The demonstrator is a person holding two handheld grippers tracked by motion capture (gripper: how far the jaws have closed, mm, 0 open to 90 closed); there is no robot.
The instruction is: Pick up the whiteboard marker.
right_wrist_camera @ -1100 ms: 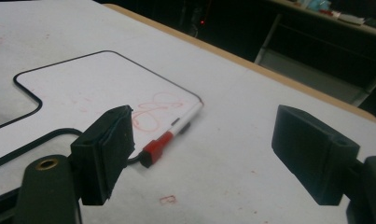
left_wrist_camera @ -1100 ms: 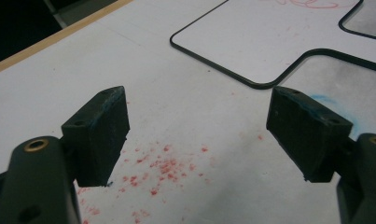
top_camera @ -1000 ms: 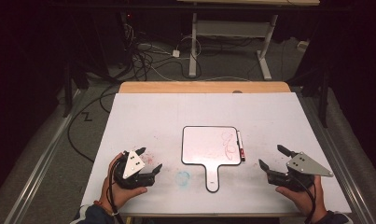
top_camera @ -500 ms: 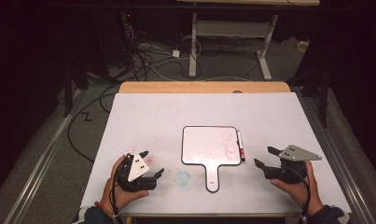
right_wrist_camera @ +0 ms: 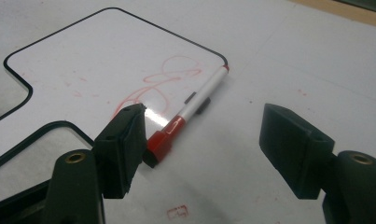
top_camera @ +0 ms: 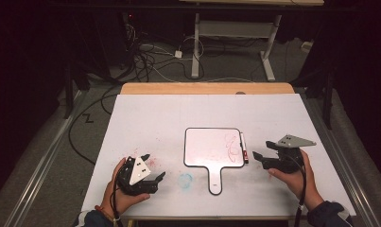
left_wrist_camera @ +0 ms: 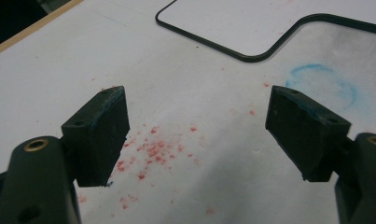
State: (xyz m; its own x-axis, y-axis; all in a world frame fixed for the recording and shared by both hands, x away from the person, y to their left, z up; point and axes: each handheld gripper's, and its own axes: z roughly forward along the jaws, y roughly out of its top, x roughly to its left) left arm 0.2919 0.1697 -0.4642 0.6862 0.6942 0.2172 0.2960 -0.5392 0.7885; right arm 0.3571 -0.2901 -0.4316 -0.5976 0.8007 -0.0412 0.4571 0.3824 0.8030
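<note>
Closing in: right gripper (top_camera: 262, 158) now sits nearer the marker (top_camera: 243, 147) than before.
Jaws just narrowed, gaping, nothing held; marker lies along whiteboard (top_camera: 212, 146) right edge. Left gripper (top_camera: 152, 165) unmoved, agape.

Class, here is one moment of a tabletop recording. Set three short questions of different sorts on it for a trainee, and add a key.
1. True or false: the marker lies along the right edge of the small whiteboard.
2. What colour is the scribble on the whiteboard: A red, B green, C black?
3. Which gripper is nearer the marker, and is anything between its jaws?

Key
1. True.
2. A.
3. The right gripper; its jaws have just been closing a little but stand open with nothing gripped. The left gripper is open over red specks.
</note>
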